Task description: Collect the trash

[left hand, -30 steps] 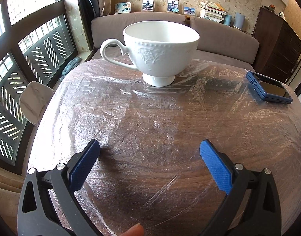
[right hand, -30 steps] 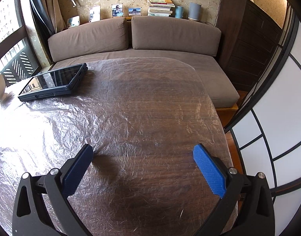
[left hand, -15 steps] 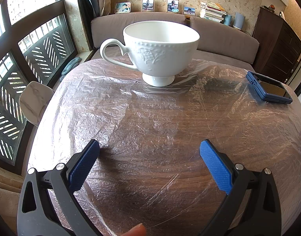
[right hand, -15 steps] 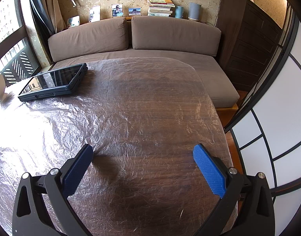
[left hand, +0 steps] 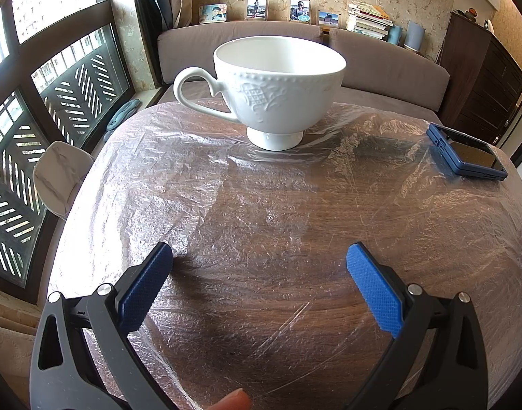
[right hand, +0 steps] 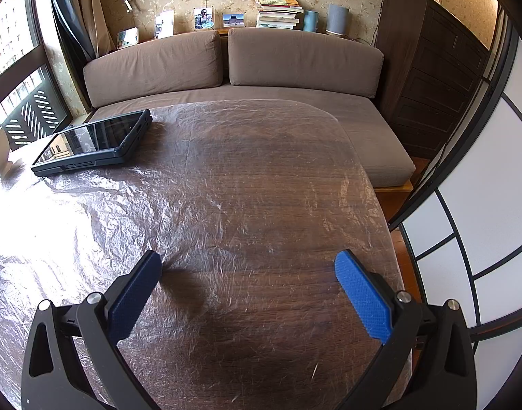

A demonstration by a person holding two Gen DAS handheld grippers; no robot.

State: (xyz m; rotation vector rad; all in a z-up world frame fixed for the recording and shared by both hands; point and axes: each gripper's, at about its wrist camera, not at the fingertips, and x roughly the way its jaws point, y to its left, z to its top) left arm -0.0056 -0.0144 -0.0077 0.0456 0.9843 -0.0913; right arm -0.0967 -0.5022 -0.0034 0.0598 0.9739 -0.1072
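Observation:
A crinkled clear plastic sheet (left hand: 267, 205) covers the dark wooden table; it also shows in the right wrist view (right hand: 226, 205). My left gripper (left hand: 259, 256) is open and empty, low over the sheet near the table's front edge. A white footed cup (left hand: 278, 92) stands upright on the sheet beyond it. My right gripper (right hand: 249, 261) is open and empty over the sheet on the table's right part. No loose piece of trash shows in either view.
A blue-cased tablet (left hand: 465, 152) lies on the sheet at the right; it shows at the far left in the right wrist view (right hand: 93, 143). A brown sofa (right hand: 261, 65) runs behind the table. A dark cabinet (right hand: 431, 78) stands right. Windows are left.

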